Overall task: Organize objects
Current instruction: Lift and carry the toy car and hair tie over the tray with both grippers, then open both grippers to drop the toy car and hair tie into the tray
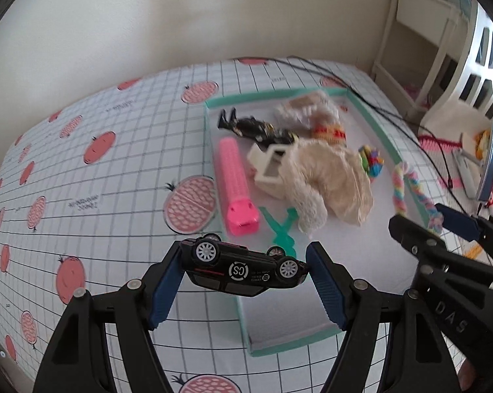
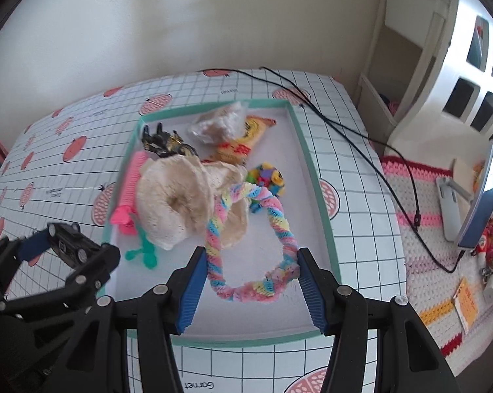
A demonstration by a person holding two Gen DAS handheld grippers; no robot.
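Observation:
A black toy car (image 1: 236, 270) hangs upside down with my left gripper (image 1: 244, 255) shut on its two ends, just above the near left rim of the teal-edged white tray (image 1: 210, 150). In the right wrist view the same car (image 2: 69, 242) shows in the left gripper (image 2: 72, 242). A pastel braided rope loop (image 2: 246, 288) lies in the tray (image 2: 321, 196), between the wide-apart fingers of my open right gripper (image 2: 249, 258). The tray also holds a cream plush (image 2: 177, 199), a pink ridged toy (image 1: 235, 180), a black figure (image 1: 259, 127) and a green plastic piece (image 1: 280, 229).
The tray sits on a grid-patterned cloth with pink fruit prints (image 1: 99, 196). Two black cables (image 2: 361, 137) run off its far right corner onto a crocheted mat (image 2: 426, 229). A screen on a stand (image 2: 482, 193) and white shelving (image 2: 410, 49) stand to the right.

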